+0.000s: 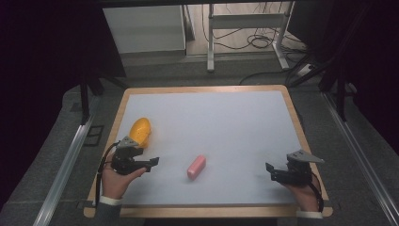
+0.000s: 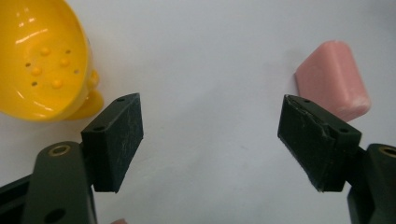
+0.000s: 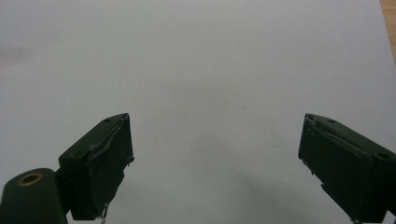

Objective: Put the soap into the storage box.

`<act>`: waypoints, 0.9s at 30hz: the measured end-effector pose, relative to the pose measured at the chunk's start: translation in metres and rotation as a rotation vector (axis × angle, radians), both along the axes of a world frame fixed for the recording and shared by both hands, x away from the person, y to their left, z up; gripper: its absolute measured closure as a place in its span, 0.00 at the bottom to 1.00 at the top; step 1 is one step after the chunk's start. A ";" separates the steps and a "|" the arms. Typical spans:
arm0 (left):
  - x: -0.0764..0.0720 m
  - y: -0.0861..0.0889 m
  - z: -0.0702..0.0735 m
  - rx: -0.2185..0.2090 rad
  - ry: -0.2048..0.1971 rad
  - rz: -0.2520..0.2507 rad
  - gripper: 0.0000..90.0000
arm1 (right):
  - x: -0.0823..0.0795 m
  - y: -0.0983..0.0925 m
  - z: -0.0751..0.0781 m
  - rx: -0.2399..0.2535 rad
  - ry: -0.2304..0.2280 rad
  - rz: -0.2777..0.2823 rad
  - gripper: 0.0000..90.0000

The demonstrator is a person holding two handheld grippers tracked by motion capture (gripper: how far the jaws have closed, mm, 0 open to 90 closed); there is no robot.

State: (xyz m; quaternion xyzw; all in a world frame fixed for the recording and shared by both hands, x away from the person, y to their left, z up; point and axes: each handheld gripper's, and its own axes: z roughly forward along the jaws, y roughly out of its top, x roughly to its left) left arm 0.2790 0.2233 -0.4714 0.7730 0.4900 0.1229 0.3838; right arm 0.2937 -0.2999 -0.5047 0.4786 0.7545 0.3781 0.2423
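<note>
Both grippers hover low over a pale matte mat (image 1: 221, 122) on a wood-rimmed table (image 1: 291, 101), jaws spread wide and empty. Beyond the left gripper (image 2: 210, 135), nothing lies between its fingers; a glossy yellow plastic dish (image 2: 44, 60), oval and studded with small bumps and holes, sits just outside the left finger (image 2: 116, 140). A smooth pink rounded soap-like bar (image 2: 334, 79), waxy and slightly scuffed, lies on the mat just past the right finger (image 2: 317, 140). The right gripper (image 3: 215, 158) faces bare mat, well apart from the bar.
</note>
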 end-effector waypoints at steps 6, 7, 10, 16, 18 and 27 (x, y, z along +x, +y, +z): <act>0.001 -0.002 0.009 0.024 -0.001 -0.005 0.25 | -0.001 0.000 0.002 -0.002 -0.010 -0.009 0.11; 0.002 -0.004 0.010 0.027 -0.001 -0.007 0.25 | -0.001 -0.001 0.002 -0.001 -0.010 -0.013 0.11; 0.003 -0.007 0.012 0.026 0.001 -0.016 0.24 | -0.001 -0.002 0.002 -0.002 -0.010 -0.018 0.11; 0.005 -0.017 0.013 0.029 0.016 -0.055 0.24 | -0.001 -0.003 0.003 -0.007 -0.013 -0.026 0.11; 0.004 -0.021 0.015 0.033 0.014 -0.068 0.24 | -0.002 -0.003 0.003 -0.003 -0.018 -0.027 0.11; 0.006 -0.034 0.020 0.051 0.015 -0.094 0.23 | -0.003 -0.001 0.006 -0.017 -0.052 -0.032 0.11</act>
